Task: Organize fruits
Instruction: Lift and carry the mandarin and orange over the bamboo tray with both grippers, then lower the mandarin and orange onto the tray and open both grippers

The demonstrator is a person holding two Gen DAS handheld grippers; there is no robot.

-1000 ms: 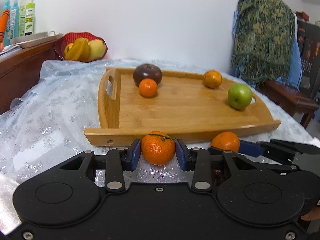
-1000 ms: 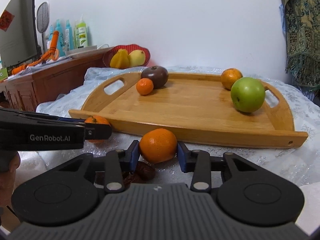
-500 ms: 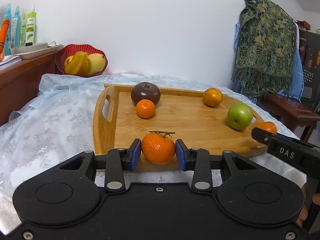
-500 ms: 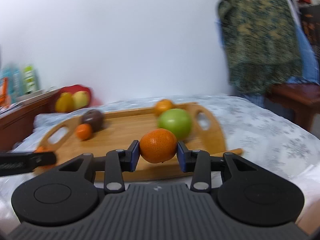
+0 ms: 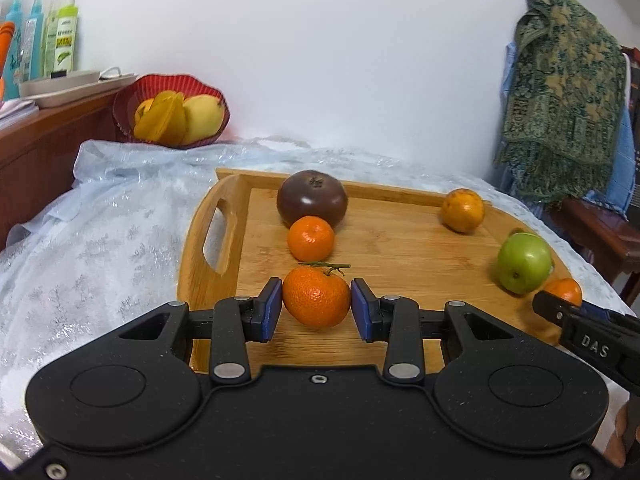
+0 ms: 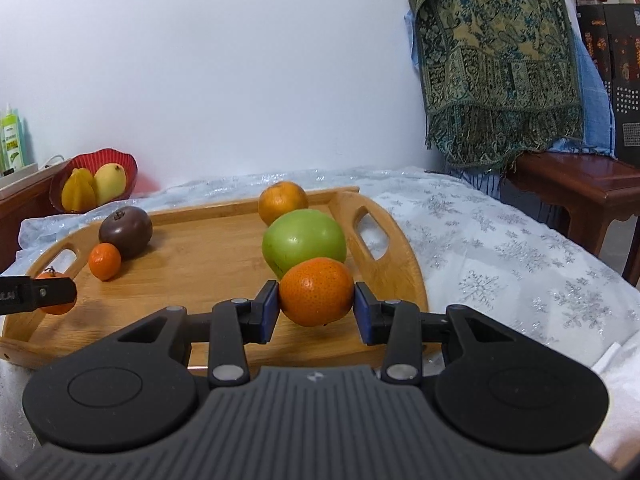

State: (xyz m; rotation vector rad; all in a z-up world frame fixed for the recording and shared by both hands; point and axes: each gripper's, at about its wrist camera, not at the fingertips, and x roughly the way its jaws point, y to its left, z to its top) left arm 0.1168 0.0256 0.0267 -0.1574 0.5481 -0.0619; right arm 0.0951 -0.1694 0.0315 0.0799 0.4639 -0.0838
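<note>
Nearest, the left gripper [image 5: 316, 310] clamps a stemmed mandarin [image 5: 316, 297] and the right gripper [image 6: 316, 307] clamps a second mandarin [image 6: 316, 292], both held over the near part of the wooden tray [image 5: 400, 248]. Beyond them, four fruits already lie on the tray: a small mandarin [image 5: 310, 239] touching a dark purple fruit [image 5: 312, 199], a green apple [image 5: 524, 263] and an orange [image 5: 463, 210] near the far rim. By my judgement only these two placements remain. Whether either held fruit touches the board is hidden by the grippers' bodies. Farther back, a red bowl [image 5: 172, 116] holds yellow fruit.
</note>
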